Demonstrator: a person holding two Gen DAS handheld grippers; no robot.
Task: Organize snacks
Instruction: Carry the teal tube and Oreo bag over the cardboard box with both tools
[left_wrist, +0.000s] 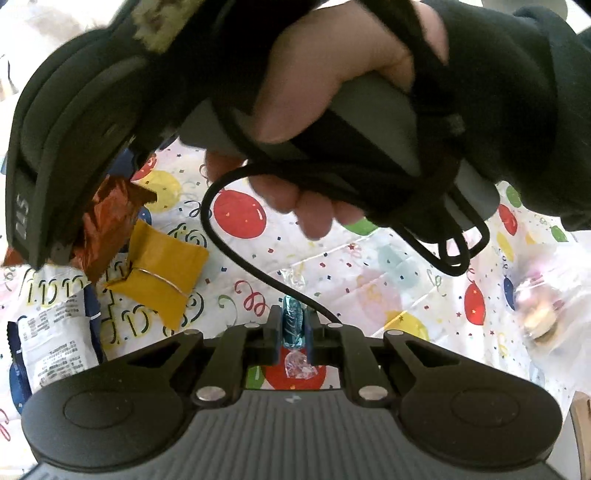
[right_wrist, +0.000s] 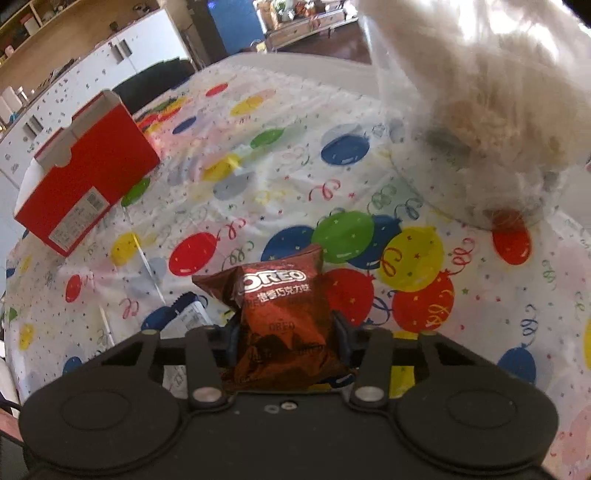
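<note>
Oreo packet (right_wrist: 282, 325) clamped in right gripper (right_wrist: 284, 332) jaws above table (right_wrist: 258, 184). Left gripper (left_wrist: 293, 328) jaws pinch teal wrapped candy (left_wrist: 293, 325); blurred item (left_wrist: 535, 314) at right, possibly a cookie.

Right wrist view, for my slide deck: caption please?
Right gripper clamps a brown Oreo packet above the balloon-print tablecloth, red box at left.
</note>
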